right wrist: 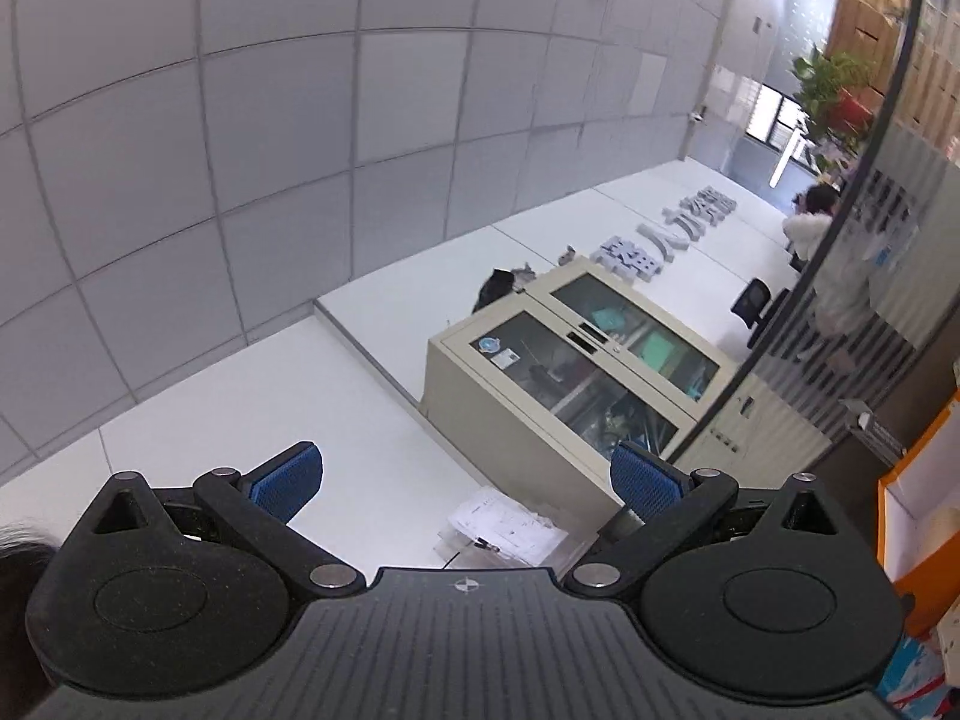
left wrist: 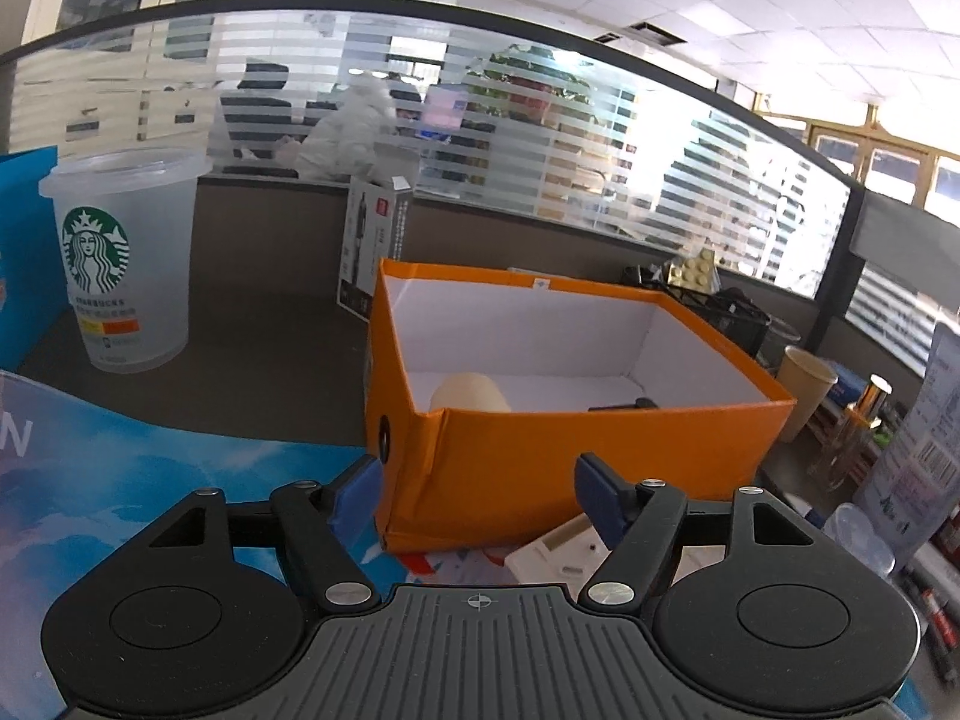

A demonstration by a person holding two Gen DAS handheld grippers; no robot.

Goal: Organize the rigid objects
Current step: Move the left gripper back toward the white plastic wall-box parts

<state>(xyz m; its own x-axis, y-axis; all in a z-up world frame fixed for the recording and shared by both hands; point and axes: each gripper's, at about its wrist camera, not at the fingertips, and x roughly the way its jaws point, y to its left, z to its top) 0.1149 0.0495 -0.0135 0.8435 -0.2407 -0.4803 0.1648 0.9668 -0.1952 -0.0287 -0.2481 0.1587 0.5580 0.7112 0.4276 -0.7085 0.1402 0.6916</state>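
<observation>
An open orange box (left wrist: pixel 540 456) with a white inside stands on the desk right in front of my left gripper (left wrist: pixel 480 495). A beige cylinder (left wrist: pixel 471 393) lies inside it at the near left, and a small black item (left wrist: pixel 624 405) lies further right. My left gripper is open, its blue pads (left wrist: pixel 354 492) apart with nothing between them, just short of the box's near wall. A white flat part (left wrist: pixel 558 552) lies on the desk under the right finger. My right gripper (right wrist: pixel 468 486) is open wide and empty, rolled sideways and raised toward the room; the orange box's edge (right wrist: pixel 912 468) shows at the right.
A translucent Starbucks cup (left wrist: pixel 126 258) stands at the back left on the grey desk. A boxed product (left wrist: pixel 372 246) leans behind the orange box. Paper cup (left wrist: pixel 807 384), black mesh holder (left wrist: pixel 732 312), bottles and clutter crowd the right. A blue printed sheet (left wrist: pixel 150 480) covers the near left. A frosted glass partition runs behind.
</observation>
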